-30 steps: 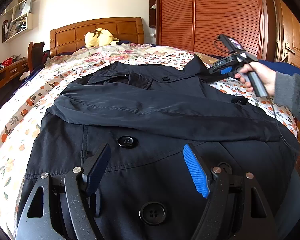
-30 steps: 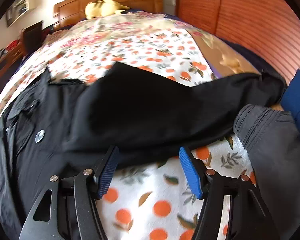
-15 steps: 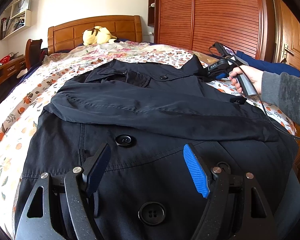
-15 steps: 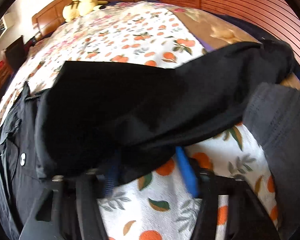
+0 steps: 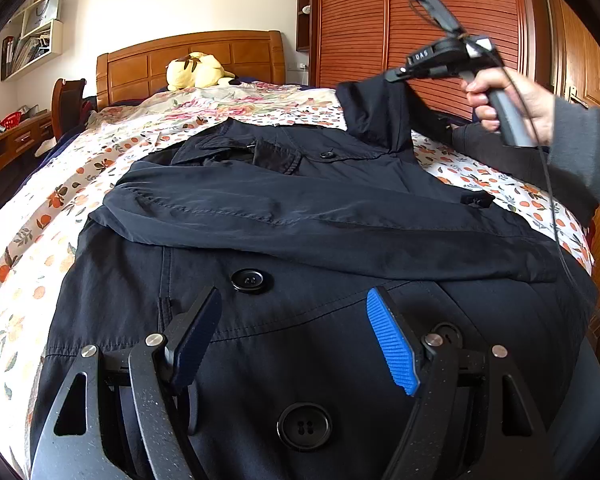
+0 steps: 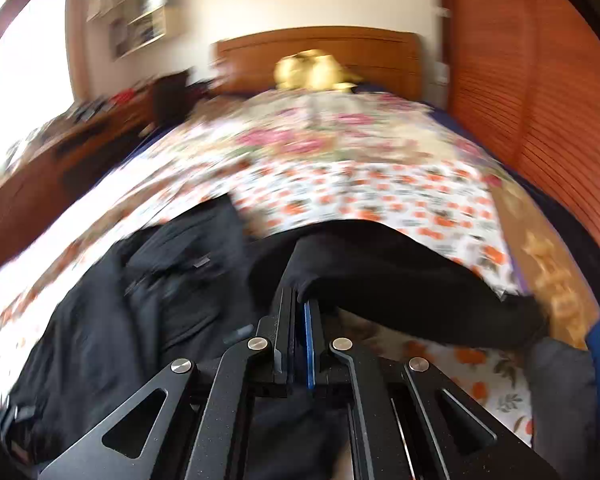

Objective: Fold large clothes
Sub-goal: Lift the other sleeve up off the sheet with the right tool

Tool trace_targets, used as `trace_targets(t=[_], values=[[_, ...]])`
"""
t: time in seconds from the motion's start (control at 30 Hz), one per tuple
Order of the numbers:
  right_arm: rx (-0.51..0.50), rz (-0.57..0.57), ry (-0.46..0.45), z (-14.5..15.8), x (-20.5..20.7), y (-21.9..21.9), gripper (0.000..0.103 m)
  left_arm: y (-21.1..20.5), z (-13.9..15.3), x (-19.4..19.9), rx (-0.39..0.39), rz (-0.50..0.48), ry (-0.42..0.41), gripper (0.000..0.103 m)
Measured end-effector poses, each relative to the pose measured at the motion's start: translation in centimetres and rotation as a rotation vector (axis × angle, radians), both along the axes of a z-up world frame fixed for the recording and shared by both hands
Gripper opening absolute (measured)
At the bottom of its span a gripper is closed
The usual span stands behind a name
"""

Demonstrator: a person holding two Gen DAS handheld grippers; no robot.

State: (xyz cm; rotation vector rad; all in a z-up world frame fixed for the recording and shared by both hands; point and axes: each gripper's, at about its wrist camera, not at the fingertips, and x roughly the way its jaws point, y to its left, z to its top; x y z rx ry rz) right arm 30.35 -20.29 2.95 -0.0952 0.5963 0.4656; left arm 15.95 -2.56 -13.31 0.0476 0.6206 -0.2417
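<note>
A black coat (image 5: 300, 216) is spread flat on the bed (image 5: 40, 216) so it can be folded. Its sleeve (image 5: 376, 116), at two o'clock, is pinched and lifted by the right hand-held gripper (image 6: 300, 304), probably to be laid across the coat. The left hand-held gripper (image 5: 294, 340) is kept spread and empty above the front of the coat.

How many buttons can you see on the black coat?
4. One big button lies lowest, near the camera; one above it; one partly hidden behind the blue pad; a small one near the collar. Folded fabric may hide more.

Yellow plush toy (image 5: 198, 70) by the headboard (image 5: 188, 56) — floral bedspread (image 5: 220, 108), slatted wardrobe (image 5: 440, 20).
</note>
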Motion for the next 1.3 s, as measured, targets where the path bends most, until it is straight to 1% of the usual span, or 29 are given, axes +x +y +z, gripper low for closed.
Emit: trace_targets(t=[0.07, 0.17, 0.23, 0.3, 0.37, 0.4, 0.43, 0.47, 0.5, 0.57, 0.63, 0.8, 0.87, 1.03, 1.1, 1.2, 1.3], values=[[-0.038, 0.058, 0.014, -0.3, -1.7, 1.7, 0.004, -0.1, 0.0, 0.0, 0.004, 0.0, 0.001, 0.076], [-0.088, 0.132, 0.057, -1.6, -3.7, 4.2, 0.004, -0.1, 0.1, -0.1, 0.008, 0.0, -0.001, 0.076], [-0.123, 0.148, 0.101, -2.8, -4.4, 5.1, 0.004, -0.1, 0.1, -0.1, 0.009, -0.001, -0.001, 0.076], [-0.154, 0.143, 0.129, -3.6, -4.8, 5.2, 0.008, -0.2, 0.1, -0.2, 0.009, -0.001, 0.0, 0.076], [-0.18, 0.143, 0.128, -3.6, -5.0, 5.3, 0.016, -0.2, 0.1, -0.2, 0.008, -0.003, 0.0, 0.076], [-0.18, 0.14, 0.106, -3.0, -5.1, 5.2, 0.018, -0.2, 0.1, -0.2, 0.008, -0.003, -0.001, 0.076], [-0.159, 0.138, 0.071, -2.1, -5.4, 4.5, 0.027, -0.2, 0.1, -0.2, 0.008, -0.005, -0.001, 0.076], [-0.149, 0.128, 0.051, -1.0, -5.2, 4.0, 0.04, -0.2, 0.0, -0.2, 0.009, -0.006, 0.0, 0.076], [-0.142, 0.109, 0.032, -0.3, -5.1, 3.5, 0.045, -0.3, 0.0, -0.1, 0.01, -0.007, 0.002, 0.076], [-0.128, 0.065, 0.003, 0.8, -4.5, 2.2, 0.051, -0.4, 0.0, -0.1, 0.012, -0.009, 0.004, 0.076], [-0.127, 0.018, -0.006, 1.0, -4.0, 1.4, 0.057, -0.4, 0.0, -0.1, 0.012, -0.009, 0.003, 0.076], [-0.142, -0.109, 0.021, -0.8, -0.2, -1.8, 0.059, -0.5, 0.0, -0.1, 0.011, -0.008, 0.005, 0.076], [-0.143, -0.157, 0.038, -1.8, 1.1, -2.2, 0.059, -0.5, 0.0, -0.1, 0.013, -0.009, 0.005, 0.076], [-0.18, -0.274, 0.113, -5.4, 6.7, -3.2, 0.06, -0.4, 0.0, -0.1, 0.011, -0.011, 0.006, 0.076], [-0.187, -0.308, 0.154, -6.2, 7.7, -3.4, 0.06, -0.4, 0.0, -0.1, 0.01, -0.012, 0.008, 0.076], [-0.232, -0.372, 0.209, -8.9, 9.9, -4.3, 0.06, -0.5, 0.0, -0.1, 0.012, -0.011, 0.008, 0.076], [-0.248, -0.42, 0.261, -11.0, 11.7, -5.0, 0.059, -0.4, 0.0, 0.0, 0.012, -0.01, 0.009, 0.076]])
